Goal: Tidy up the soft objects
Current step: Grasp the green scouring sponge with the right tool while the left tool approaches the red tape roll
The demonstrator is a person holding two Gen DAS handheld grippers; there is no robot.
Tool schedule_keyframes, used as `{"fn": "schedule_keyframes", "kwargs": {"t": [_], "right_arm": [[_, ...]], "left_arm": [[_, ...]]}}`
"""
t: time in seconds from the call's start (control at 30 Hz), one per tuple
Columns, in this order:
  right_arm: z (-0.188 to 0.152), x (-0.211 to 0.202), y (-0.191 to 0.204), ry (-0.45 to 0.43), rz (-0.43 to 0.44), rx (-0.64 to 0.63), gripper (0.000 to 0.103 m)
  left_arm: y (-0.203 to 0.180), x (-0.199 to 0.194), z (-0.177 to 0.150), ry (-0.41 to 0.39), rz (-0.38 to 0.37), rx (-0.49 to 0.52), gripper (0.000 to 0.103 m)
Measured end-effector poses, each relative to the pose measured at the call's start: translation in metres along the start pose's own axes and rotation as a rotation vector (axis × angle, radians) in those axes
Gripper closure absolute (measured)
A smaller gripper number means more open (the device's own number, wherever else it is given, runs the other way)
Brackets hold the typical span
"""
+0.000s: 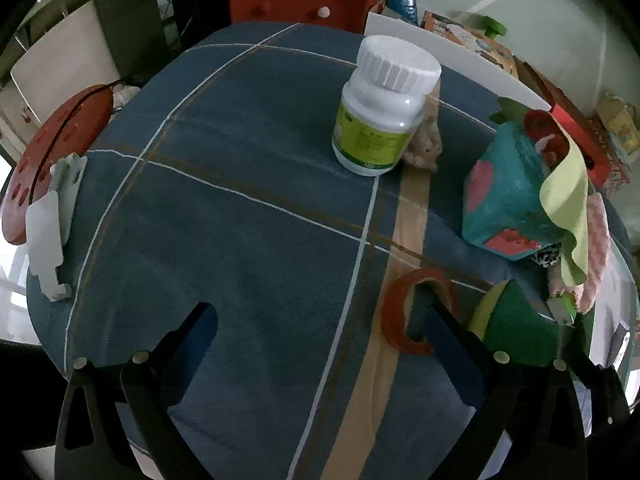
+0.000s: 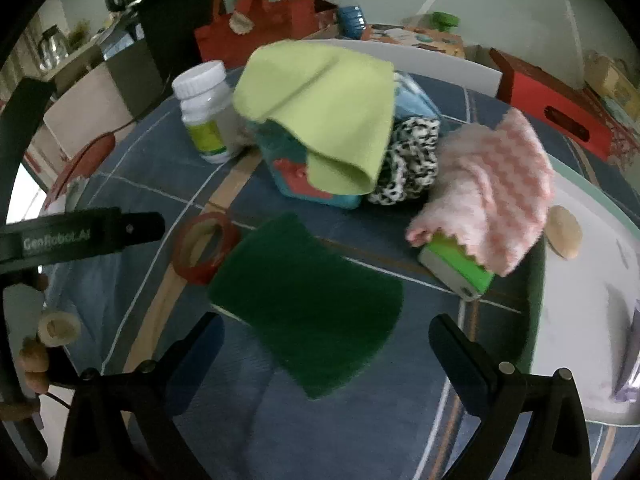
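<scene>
On the tablecloth lie three cloths, one bottle; both grippers' jaws gape, holding nothing.

The surface under my tools wears a matt woven cloth, blue with pale stripes. The bottle is glossy white plastic with a ribbed cap and a shiny paper label. My left tool has matt black plastic fingers. The scouring pad looks coarse and fibrous, dark green. The lime cloth is smooth and soft; the pink cloth is fluffy. The tape roll is glossy red.
</scene>
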State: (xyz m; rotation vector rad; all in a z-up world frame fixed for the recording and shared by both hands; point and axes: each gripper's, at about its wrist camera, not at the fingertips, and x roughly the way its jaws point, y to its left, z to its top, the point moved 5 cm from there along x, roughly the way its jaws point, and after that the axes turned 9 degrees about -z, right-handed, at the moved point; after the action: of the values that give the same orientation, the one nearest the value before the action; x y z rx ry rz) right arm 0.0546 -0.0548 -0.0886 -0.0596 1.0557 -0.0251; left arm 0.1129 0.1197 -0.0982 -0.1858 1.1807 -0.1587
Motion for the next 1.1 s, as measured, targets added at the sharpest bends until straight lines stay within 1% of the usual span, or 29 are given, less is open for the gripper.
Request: {"fn": "schedule_keyframes", "kwargs": {"t": [0.37,0.7,0.9,0.97,1.1], "right_arm": [[0.002,0.026,0.021,0.022,-0.015,-0.051,0.000],[0.009,0.035,0.034,-0.002,0.000,-0.065,0.000],[0.007,0.027,0.025,-0.003,0.023,-0.047,0.009],[0.006,0.023,0.021,-0.005,0.029,-0.043,0.014],[0.006,0.021,0.014,-0.010,0.051,-0.025,0.020]], "left_arm": [[-0.001,0.001,0.003,0.005,-0.008,0.004,0.001],[-0.003,0.004,0.005,0.015,-0.022,-0.002,0.001],[-0.008,0.006,0.005,0.019,-0.027,0.007,0.001],[-0.010,0.006,0.005,0.019,-0.029,0.011,0.001],[-0.013,0.006,0.005,0.026,-0.036,0.014,0.001]]}}
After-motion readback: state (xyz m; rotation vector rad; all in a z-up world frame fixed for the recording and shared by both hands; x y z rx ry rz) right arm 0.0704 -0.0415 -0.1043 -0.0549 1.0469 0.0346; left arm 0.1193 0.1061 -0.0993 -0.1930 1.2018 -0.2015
